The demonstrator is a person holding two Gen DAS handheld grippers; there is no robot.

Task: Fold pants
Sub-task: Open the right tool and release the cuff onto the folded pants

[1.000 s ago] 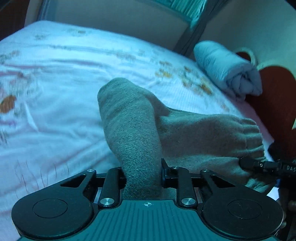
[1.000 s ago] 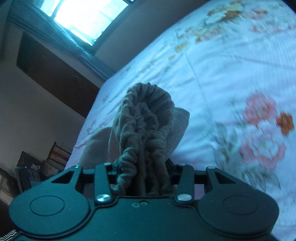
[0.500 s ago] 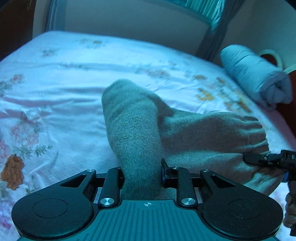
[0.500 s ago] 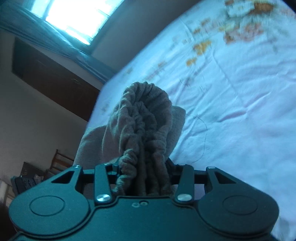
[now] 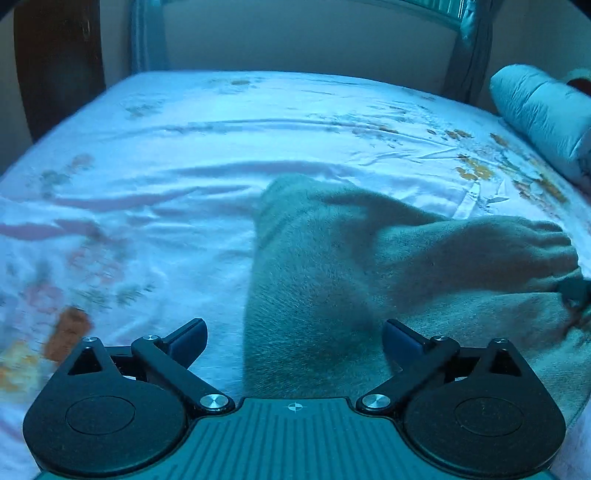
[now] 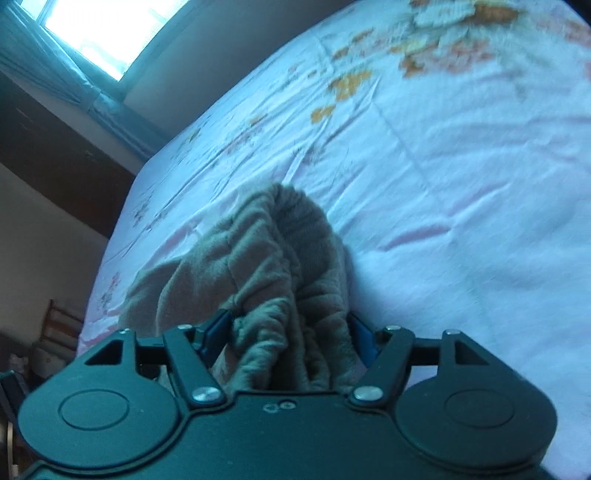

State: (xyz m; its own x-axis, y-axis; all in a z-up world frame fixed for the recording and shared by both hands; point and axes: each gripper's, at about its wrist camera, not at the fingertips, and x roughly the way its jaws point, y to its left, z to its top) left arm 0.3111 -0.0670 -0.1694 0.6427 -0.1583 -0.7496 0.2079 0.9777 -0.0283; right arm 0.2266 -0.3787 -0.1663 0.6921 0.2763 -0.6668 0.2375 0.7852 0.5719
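Note:
The grey-brown fleece pants (image 5: 332,277) lie bunched on the floral bed sheet (image 5: 184,166). One folded leg runs away from my left gripper (image 5: 291,328), whose jaws are opening and stand wide. The leg lies between the fingers, touched by neither pad. In the right wrist view the gathered elastic waistband of the pants (image 6: 266,258) slumps between the fingers of my right gripper (image 6: 288,325). Its jaws are opening too, and the cloth rests loose between the blue pads. A dark tip of the right gripper (image 5: 576,291) shows at the waistband.
A rolled pale-blue blanket (image 5: 543,114) lies at the bed's far right. Dark wooden furniture (image 5: 55,55) stands left of the bed. A bright window (image 6: 92,29) with curtains is behind, and a chair (image 6: 55,325) stands beside the bed. White sheet (image 6: 443,184) spreads to the right.
Both grippers have let go: the left jaws spread wide off the pant leg, the right jaws parted around the waistband. The pants have sunk onto the sheet.

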